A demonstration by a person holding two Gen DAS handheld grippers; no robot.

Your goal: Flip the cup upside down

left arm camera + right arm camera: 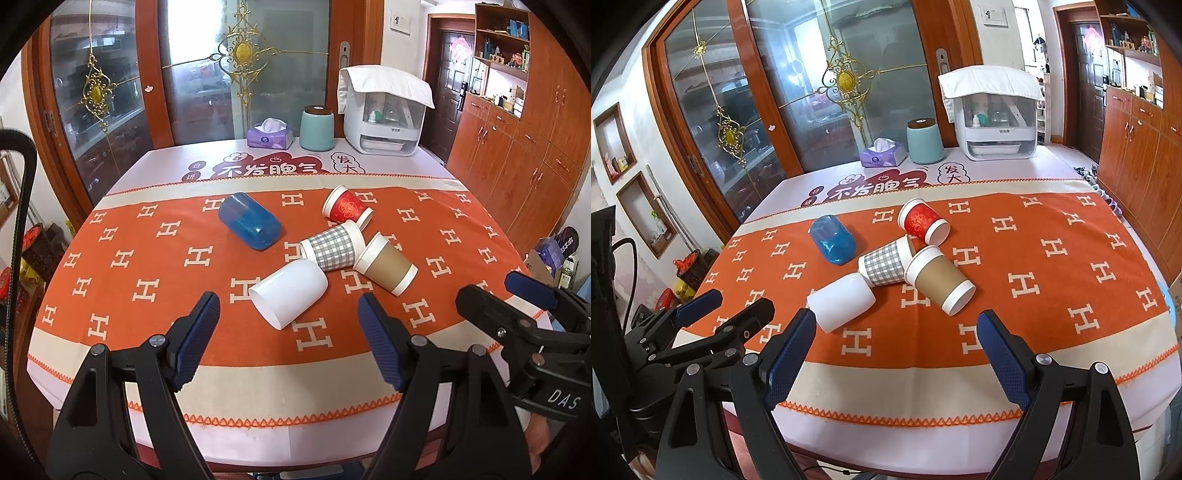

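Note:
Several cups lie on their sides on the orange cloth: a white cup (pixel 288 293) (pixel 842 300) nearest, a grey checked paper cup (pixel 332 245) (pixel 886 264), a brown paper cup (pixel 386 264) (pixel 938 278), a red paper cup (pixel 347 208) (pixel 921 221) and a blue translucent cup (pixel 249 221) (pixel 831 240). My left gripper (pixel 288 343) is open and empty, just short of the white cup. My right gripper (pixel 895 350) is open and empty, near the table's front edge, in front of the brown cup. Each gripper shows in the other's view, the right (pixel 517 299) and the left (pixel 713 314).
At the table's far edge stand a purple tissue box (pixel 269 133), a teal canister (pixel 317 127) and a white appliance (pixel 384 110) under a towel. Glass sliding doors are behind the table. Wooden cabinets (pixel 524 155) line the right wall.

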